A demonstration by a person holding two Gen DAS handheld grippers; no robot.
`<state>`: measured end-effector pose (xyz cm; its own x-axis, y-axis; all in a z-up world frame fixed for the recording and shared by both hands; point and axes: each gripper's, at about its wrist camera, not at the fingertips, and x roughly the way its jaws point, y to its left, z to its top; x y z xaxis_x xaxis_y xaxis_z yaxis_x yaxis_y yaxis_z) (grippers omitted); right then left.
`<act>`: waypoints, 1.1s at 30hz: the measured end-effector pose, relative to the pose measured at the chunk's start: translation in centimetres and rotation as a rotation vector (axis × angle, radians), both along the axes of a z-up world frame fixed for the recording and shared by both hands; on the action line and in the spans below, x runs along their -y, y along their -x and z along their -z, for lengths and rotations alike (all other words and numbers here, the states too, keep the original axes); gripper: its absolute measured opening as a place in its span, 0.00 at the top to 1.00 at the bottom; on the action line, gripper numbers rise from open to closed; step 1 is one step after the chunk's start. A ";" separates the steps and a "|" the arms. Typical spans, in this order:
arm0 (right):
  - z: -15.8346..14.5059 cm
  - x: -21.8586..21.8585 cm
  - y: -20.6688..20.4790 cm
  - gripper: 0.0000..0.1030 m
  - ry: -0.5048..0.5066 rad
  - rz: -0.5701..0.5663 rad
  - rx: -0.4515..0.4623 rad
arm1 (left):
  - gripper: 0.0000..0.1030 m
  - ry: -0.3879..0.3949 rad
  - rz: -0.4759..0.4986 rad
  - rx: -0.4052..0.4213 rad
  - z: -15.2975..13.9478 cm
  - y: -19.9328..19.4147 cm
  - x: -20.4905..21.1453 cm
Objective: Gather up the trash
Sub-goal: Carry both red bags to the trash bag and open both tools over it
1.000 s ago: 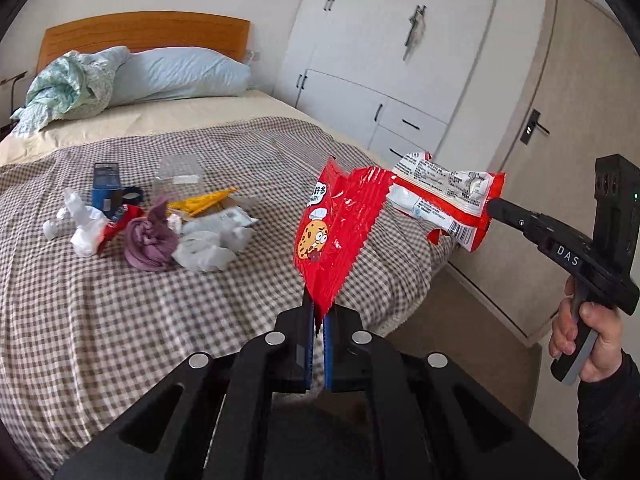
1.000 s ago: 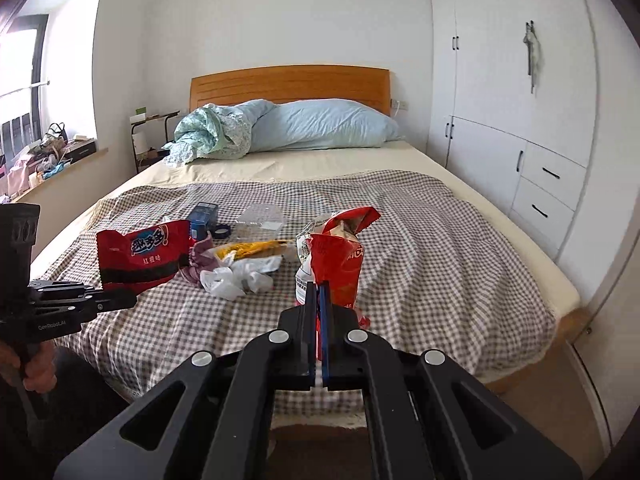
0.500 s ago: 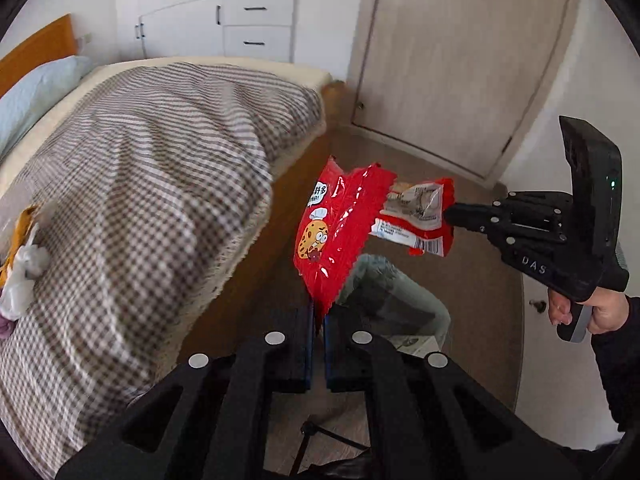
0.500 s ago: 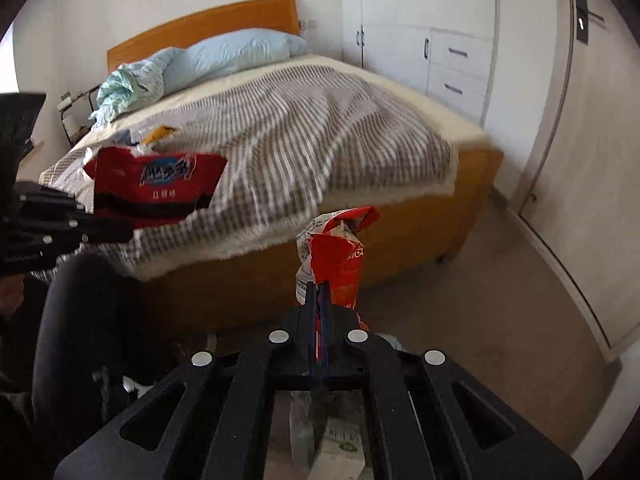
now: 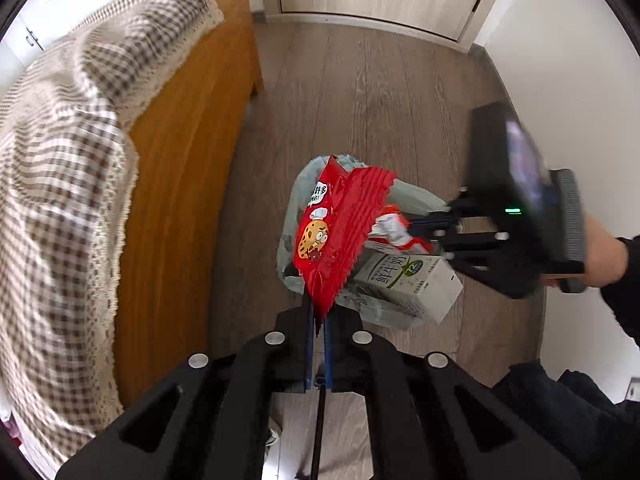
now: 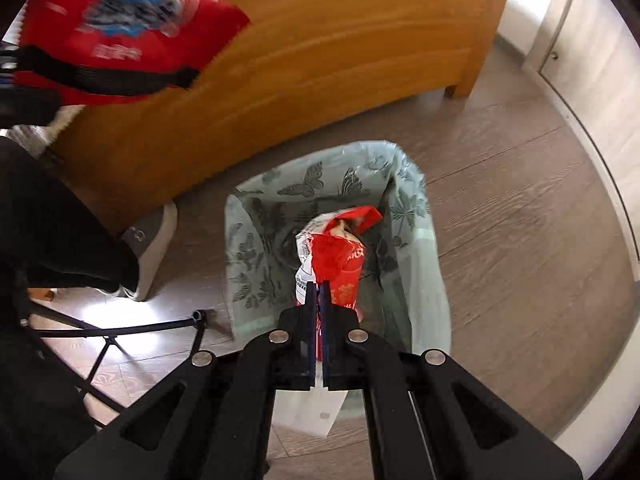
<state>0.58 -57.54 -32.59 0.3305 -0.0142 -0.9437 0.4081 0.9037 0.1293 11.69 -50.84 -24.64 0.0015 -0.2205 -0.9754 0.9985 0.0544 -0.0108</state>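
a red crinkled cookie wrapper (image 5: 332, 236) is pinched by the left gripper (image 5: 319, 316), a torn red-and-white snack packet (image 6: 340, 260) by the right gripper (image 6: 319, 292), over a butterfly-patterned pale green bin liner (image 6: 416, 216).

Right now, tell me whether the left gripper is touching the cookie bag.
Touching. In the left wrist view the left gripper is shut on the bottom edge of the cookie bag, which stands pinched between both fingers, above the bin.
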 end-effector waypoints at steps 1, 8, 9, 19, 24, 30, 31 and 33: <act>0.8 0.3 -0.6 0.97 0.002 0.006 -0.005 | 0.99 -0.007 0.001 -0.006 0.4 0.0 0.1; 2.8 2.5 -1.8 0.44 -0.012 0.077 0.006 | 0.98 -0.089 0.006 -0.025 3.6 0.0 1.4; 2.2 2.8 -1.4 0.43 -0.003 0.090 0.014 | 0.98 -0.116 0.012 -0.044 4.1 0.0 1.6; -2.6 5.1 6.4 0.42 0.014 0.356 0.094 | 0.97 -0.295 0.083 -0.094 8.9 1.1 5.2; -3.4 5.2 9.2 0.40 0.003 0.426 0.113 | 0.96 -0.382 0.082 -0.088 12.9 3.1 7.2; -3.1 5.3 9.6 0.37 0.004 0.460 0.111 | 0.28 -0.465 -0.028 -0.018 16.6 4.0 8.2; -3.1 5.2 9.5 0.37 0.005 0.459 0.110 | 0.28 -0.458 -0.029 -0.048 16.8 4.0 8.2; -3.2 5.1 9.6 0.37 0.009 0.451 0.111 | 0.28 -0.456 -0.047 -0.088 16.5 3.7 7.9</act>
